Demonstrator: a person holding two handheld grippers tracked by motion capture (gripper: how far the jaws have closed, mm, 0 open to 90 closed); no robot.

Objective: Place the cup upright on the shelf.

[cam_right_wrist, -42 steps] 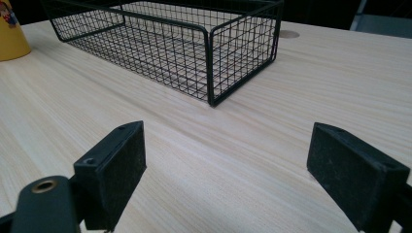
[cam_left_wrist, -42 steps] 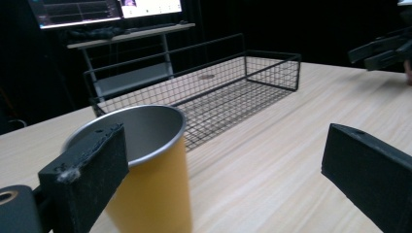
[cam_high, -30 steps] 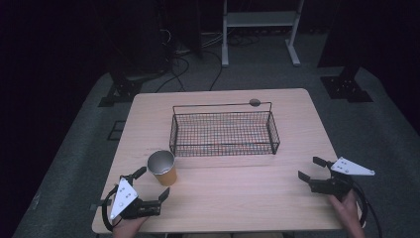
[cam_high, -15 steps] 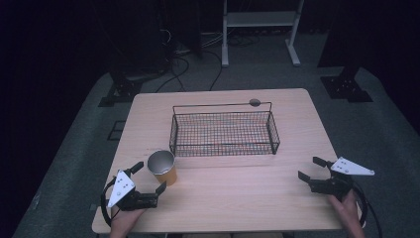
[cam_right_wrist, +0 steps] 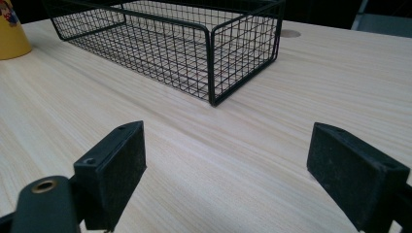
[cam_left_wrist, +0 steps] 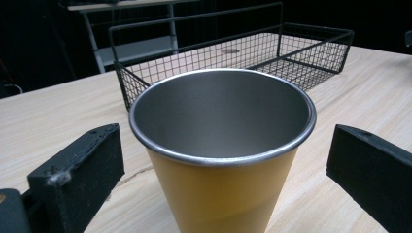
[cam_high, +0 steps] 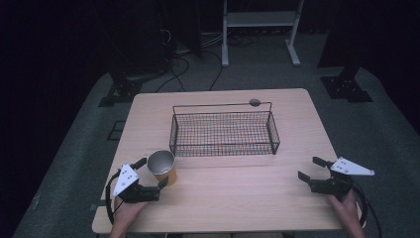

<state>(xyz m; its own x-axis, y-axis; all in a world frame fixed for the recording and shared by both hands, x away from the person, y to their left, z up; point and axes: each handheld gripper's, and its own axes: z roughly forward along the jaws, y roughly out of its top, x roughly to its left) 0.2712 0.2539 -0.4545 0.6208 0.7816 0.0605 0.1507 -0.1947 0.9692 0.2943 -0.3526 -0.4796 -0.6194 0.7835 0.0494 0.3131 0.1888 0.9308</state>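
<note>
Bracketing the cup point(cam_high: 162, 167) with the left gripper point(cam_high: 151, 173), jaws spread for a side grab (right gripper point(cam_high: 309, 171) idling wide apart).

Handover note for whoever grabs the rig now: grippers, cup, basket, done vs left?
Left hand-held gripper: open, jaws on either side of the yellow steel cup, not yet closed on it.
Right hand-held gripper: open, holding nothing, over bare table at the right.
Cup: upright, in front of the wire basket's left end.
Basket: nothing in it.
Done: left jaws lined up on the cup.
Left: probably close, lift, and set the cup in the basket.
</note>
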